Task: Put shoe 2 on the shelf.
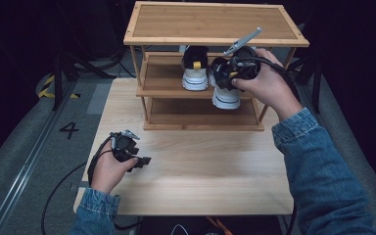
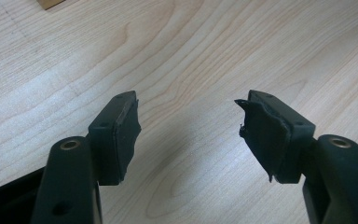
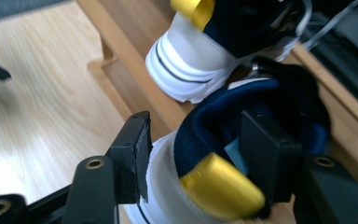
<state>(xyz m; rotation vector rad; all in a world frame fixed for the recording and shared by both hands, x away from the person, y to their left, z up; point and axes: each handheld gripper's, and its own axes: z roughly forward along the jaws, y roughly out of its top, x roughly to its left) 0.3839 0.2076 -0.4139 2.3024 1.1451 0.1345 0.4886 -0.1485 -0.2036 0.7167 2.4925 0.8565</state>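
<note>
High view, right tool (image 1: 223,73): hand holding it at the middle shelf of the wooden rack (image 1: 215,40), tips at the near shoe (image 1: 223,95), whose heel is hanging over the shelf's front edge.
High view, second shoe (image 1: 195,73): sitting just left of the near shoe on the same shelf, heel facing the front edge, yellow tab on the heel.
High view, left tool (image 1: 142,160): hand resting it near the surface (image 1: 200,171)'s front left corner, well apart from the rack.
High view, rack: standing at the surface's far edge, three shelves, top one bare.
Left gripper view, left tool (image 2: 189,133): jaws standing wide, nothing between them, bare wood grain of the surface (image 2: 191,56) underneath.
Right gripper view, right tool (image 3: 196,154): jaws standing wide, straddling the near shoe (image 3: 242,116)'s heel; one pad inside the navy collar, the other just outside the white heel; cannot tell whether the pads are pressing.
Right gripper view, second shoe (image 3: 191,70): sitting farther along the shelf, just beside the near shoe.
</note>
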